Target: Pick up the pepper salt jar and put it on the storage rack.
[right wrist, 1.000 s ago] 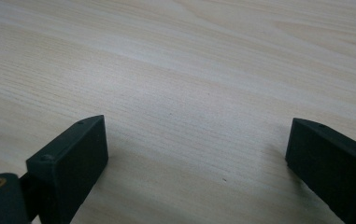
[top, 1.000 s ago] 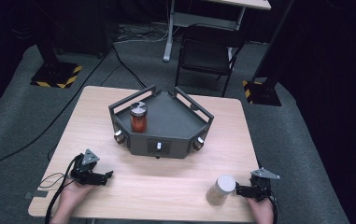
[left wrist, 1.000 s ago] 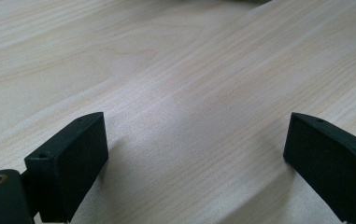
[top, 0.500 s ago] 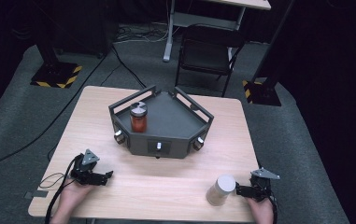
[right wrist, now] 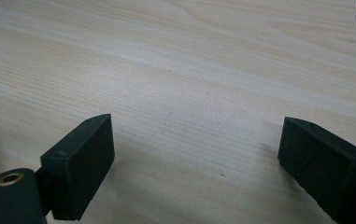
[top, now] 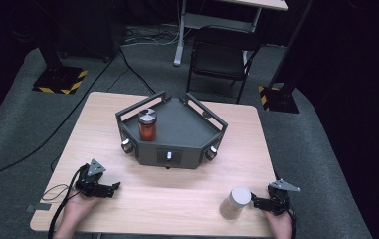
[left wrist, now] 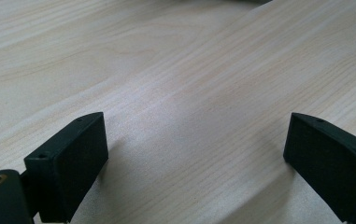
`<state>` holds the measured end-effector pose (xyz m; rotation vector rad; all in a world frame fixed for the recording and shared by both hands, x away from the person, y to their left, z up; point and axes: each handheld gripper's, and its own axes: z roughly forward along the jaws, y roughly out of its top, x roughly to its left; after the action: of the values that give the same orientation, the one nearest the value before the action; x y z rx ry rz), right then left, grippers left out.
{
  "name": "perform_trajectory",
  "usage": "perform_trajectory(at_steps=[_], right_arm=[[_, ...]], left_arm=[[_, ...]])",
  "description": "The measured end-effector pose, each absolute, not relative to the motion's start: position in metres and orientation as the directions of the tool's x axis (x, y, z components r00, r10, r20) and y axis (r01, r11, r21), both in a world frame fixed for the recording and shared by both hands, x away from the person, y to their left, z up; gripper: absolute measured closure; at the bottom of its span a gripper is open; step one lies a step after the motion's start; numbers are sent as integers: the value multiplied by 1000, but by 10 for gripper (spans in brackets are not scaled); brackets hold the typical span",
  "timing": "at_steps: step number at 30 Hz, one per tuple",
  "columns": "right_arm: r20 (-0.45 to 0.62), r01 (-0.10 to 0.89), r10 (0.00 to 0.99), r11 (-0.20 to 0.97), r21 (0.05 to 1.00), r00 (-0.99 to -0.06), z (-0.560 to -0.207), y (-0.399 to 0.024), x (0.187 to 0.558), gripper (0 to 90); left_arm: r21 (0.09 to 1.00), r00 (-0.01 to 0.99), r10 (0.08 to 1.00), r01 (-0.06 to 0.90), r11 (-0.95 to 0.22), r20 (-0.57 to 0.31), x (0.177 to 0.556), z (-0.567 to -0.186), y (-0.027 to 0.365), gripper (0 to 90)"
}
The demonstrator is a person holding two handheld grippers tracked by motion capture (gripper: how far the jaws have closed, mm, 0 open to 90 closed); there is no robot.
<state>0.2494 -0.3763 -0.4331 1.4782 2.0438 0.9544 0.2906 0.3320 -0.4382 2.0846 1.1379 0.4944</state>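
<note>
A jar (top: 147,124) with red contents and a grey lid stands upright in the left part of a dark grey five-sided tray (top: 187,130) at the table's middle. A pale cylindrical container (top: 235,201) stands near the front right edge. My right gripper (top: 254,202) lies just right of it, jaws pointing at it and apart from it. In the right gripper view the right gripper (right wrist: 198,123) is open over bare wood; its jaws have just been closing a little with nothing between them. My left gripper (top: 111,188) rests at the front left, and the left gripper (left wrist: 196,126) stands open and empty.
The wooden table (top: 102,124) ends close behind both hands and just right of the right gripper. A black cable (top: 57,191) trails off the front left corner. A black chair (top: 222,55) and two stands with striped bases (top: 60,79) are on the floor beyond.
</note>
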Motion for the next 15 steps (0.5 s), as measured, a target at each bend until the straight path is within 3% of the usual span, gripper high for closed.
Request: perform_trajectory(at_steps=[15], right_arm=[[76,604,925,180,776,-372,-417,-386,228,107]], left_arm=[[731,542,840,574,-370,-1,291,-438,332,60]])
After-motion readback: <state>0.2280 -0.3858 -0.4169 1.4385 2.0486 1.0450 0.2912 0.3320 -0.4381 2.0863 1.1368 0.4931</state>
